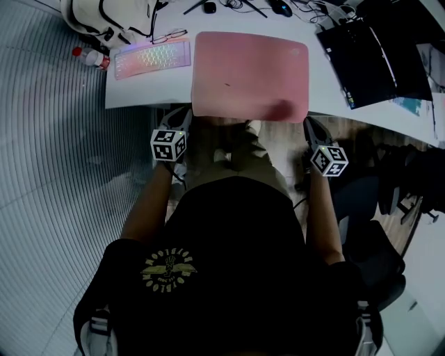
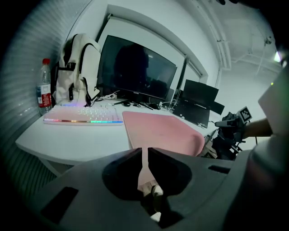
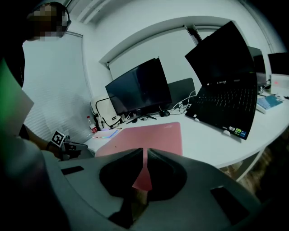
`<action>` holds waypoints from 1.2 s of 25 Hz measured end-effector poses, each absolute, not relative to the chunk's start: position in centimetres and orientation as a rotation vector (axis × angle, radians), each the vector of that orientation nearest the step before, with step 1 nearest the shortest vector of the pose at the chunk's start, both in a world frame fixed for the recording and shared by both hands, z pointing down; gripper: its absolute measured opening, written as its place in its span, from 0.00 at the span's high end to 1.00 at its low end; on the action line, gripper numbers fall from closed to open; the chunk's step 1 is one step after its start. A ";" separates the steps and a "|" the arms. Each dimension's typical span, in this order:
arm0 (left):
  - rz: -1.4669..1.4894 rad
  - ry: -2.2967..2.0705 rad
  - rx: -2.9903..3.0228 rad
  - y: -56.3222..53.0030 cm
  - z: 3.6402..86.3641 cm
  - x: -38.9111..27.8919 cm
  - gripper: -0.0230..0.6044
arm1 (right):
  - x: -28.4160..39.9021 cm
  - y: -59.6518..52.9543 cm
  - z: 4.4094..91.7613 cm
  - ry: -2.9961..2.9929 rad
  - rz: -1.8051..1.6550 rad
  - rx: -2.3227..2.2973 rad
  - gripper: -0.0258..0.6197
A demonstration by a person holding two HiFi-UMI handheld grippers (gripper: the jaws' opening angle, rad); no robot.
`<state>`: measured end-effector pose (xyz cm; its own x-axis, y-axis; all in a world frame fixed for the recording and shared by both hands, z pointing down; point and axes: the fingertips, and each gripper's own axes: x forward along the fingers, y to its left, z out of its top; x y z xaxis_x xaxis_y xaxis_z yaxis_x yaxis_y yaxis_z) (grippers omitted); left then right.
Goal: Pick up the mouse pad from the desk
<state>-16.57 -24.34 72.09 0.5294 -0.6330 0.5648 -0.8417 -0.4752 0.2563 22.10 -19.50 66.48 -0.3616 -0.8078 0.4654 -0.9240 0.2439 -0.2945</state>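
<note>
The pink mouse pad [image 1: 250,73] lies flat on the white desk [image 1: 139,94], its front edge hanging slightly over the desk's rim. My left gripper [image 1: 182,118] sits just below that rim at the pad's front left corner. My right gripper [image 1: 310,126] sits below the front right corner. Neither touches the pad. In the left gripper view the pad [image 2: 162,133] stretches ahead of the left gripper [image 2: 144,151], whose jaws leave only a thin slit with nothing in it. The right gripper [image 3: 145,153] looks the same, with the pad [image 3: 144,135] ahead.
A backlit keyboard [image 1: 151,58] lies left of the pad, with a bottle [image 1: 89,57], a white backpack [image 1: 104,17] and glasses [image 1: 170,35] beyond it. An open black laptop [image 1: 375,59] stands at the right. A dark monitor [image 2: 135,72] stands behind. My legs are under the desk edge.
</note>
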 end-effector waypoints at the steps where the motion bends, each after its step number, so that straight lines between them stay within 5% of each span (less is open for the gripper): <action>1: 0.554 -1.185 2.249 -24.3 72.7 -16.4 0.90 | 22.5 -19.4 67.2 -2.283 0.803 1.628 0.91; 12: 0.527 -1.126 2.115 -24.4 77.2 -15.8 0.66 | 24.8 -19.8 74.6 -2.175 1.006 1.500 0.58; 30: 0.651 -0.987 2.049 -25.6 81.3 -12.4 0.54 | 26.7 -21.8 79.8 -2.146 1.146 1.279 0.55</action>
<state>-12.45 -25.64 81.31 0.5721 -0.4264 0.7006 -0.8119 -0.4153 0.4103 26.74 -21.78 79.85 -0.5070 -0.5395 0.6723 -0.8587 0.2488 -0.4479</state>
